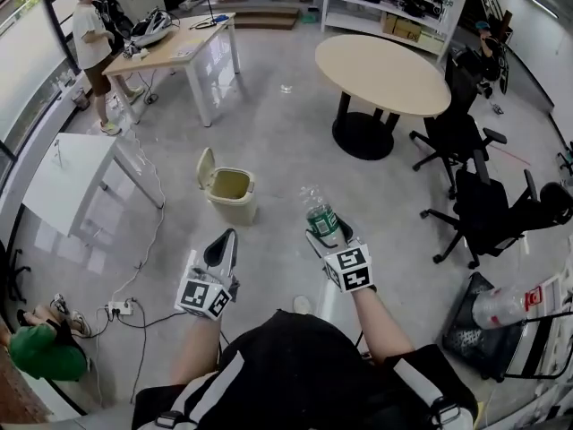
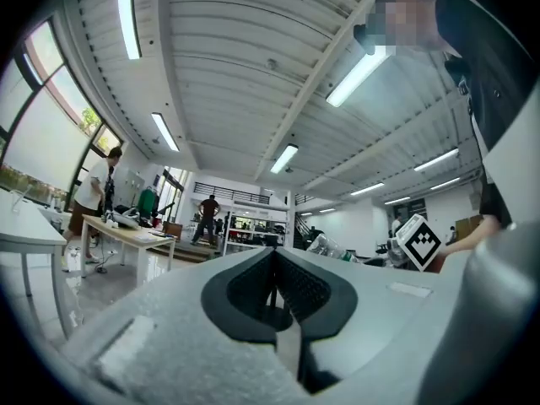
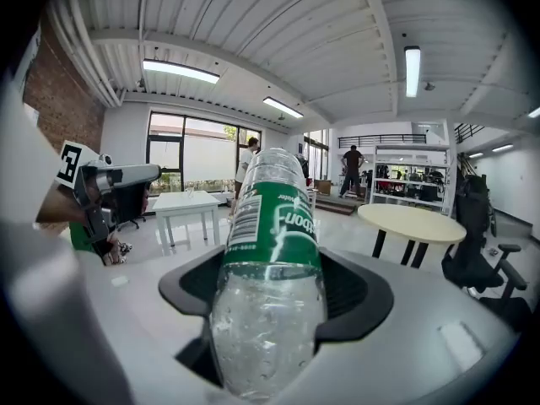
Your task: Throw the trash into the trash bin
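Bottle (image 1: 320,217) sits clamped in your right gripper (image 1: 329,236), held above the floor and apart from the open-lidded trash bin (image 1: 236,208); your left gripper (image 1: 223,243) is closed on nothing, so carry and drop remain.

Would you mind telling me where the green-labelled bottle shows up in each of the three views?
Head view: bottle lower centre, in the right gripper.
Left gripper view: small, just right of centre.
Right gripper view: centre, filling the gap between the fingers.
Shared landmark: the standing person in white, visible in all three.
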Motion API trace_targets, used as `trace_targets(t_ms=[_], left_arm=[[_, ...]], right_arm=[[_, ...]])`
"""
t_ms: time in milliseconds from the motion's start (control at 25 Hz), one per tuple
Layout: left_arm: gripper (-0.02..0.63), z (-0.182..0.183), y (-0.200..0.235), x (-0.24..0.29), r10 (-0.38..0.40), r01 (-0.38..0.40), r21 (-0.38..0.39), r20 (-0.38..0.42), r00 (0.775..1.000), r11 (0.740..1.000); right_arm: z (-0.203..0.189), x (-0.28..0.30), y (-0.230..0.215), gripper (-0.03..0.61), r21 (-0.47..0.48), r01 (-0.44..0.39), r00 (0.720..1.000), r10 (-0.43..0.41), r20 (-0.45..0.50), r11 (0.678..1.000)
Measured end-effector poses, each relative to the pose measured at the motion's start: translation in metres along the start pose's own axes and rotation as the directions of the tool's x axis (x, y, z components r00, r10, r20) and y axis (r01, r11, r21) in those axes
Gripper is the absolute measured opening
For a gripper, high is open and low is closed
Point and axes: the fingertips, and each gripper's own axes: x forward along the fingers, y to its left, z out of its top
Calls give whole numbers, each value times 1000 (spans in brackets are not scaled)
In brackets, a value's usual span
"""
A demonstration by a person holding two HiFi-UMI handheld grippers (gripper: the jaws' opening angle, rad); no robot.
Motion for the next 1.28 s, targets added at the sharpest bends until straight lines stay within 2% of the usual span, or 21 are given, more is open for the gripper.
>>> trace_targets(t_ms=[80, 320, 600, 880, 1280], left_arm=[[0, -1, 0, 17, 24, -24, -10, 10, 1000, 1000], [0, -19, -3, 56, 76, -77, -33, -27, 997, 997], [0, -33, 16, 64, 141, -144, -56, -55, 988, 988], [0, -29, 75, 48, 242, -244, -48, -31, 970, 969], [0, -7, 207, 46, 312, -311, -35, 20, 950, 950]], right_arm=[[2, 10, -18, 327, 13, -25, 1000, 25, 5, 1000], [9, 35, -56, 327, 36, -109, 994, 107, 31, 993], [7, 76, -64, 325, 31, -183, 983, 183, 0, 983], [32, 138, -33, 325, -15, -265, 964, 264, -15, 964], [105, 255, 23, 327, -94, -327, 944, 330, 16, 940]])
